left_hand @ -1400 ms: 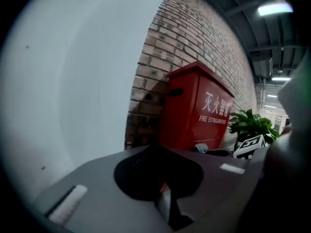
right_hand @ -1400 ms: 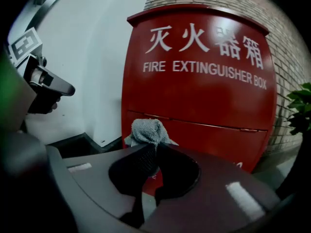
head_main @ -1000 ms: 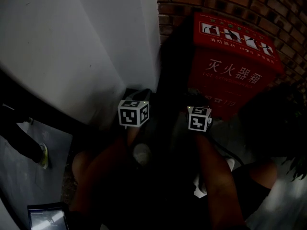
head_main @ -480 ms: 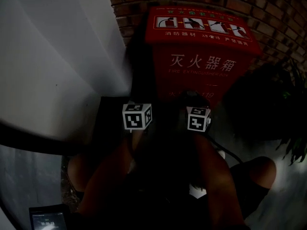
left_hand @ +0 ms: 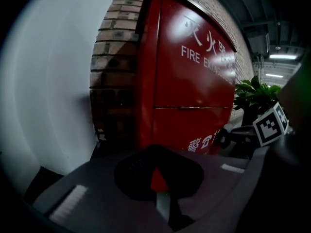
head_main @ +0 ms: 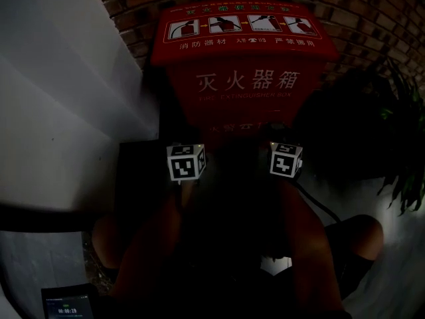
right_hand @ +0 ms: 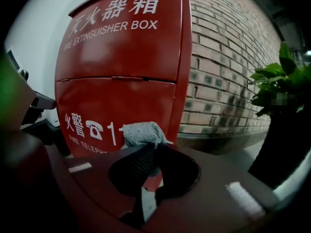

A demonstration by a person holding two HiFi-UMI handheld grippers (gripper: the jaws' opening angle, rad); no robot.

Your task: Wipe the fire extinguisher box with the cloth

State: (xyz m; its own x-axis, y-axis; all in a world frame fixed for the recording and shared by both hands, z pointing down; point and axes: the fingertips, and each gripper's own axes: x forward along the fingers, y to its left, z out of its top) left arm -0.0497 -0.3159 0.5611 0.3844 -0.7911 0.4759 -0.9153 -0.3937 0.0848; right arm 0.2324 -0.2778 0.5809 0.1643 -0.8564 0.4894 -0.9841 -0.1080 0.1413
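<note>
The red fire extinguisher box (head_main: 246,78) stands against a brick wall, with white lettering on its front and pictograms on its sloped top. Both grippers are held low before its lower front. Their marker cubes show in the head view, the left one (head_main: 185,162) and the right one (head_main: 285,159). My right gripper (right_hand: 150,147) is shut on a small grey cloth (right_hand: 142,132), which bunches above the fingertips close to the box (right_hand: 126,67) near the phone symbol. My left gripper (left_hand: 156,152) is shut with nothing in it and points at the box's left front edge (left_hand: 194,81).
A white wall (head_main: 66,78) runs along the left, with a dark ledge (head_main: 136,171) at its foot. A potted plant (head_main: 398,158) stands right of the box. Brick wall (right_hand: 228,72) lies behind. A small lit screen (head_main: 66,306) sits at the bottom left, by the person's legs.
The head view has swung so that the box now sits in the middle and looks larger. Both grippers stay low before it; the right cube has shifted slightly right.
</note>
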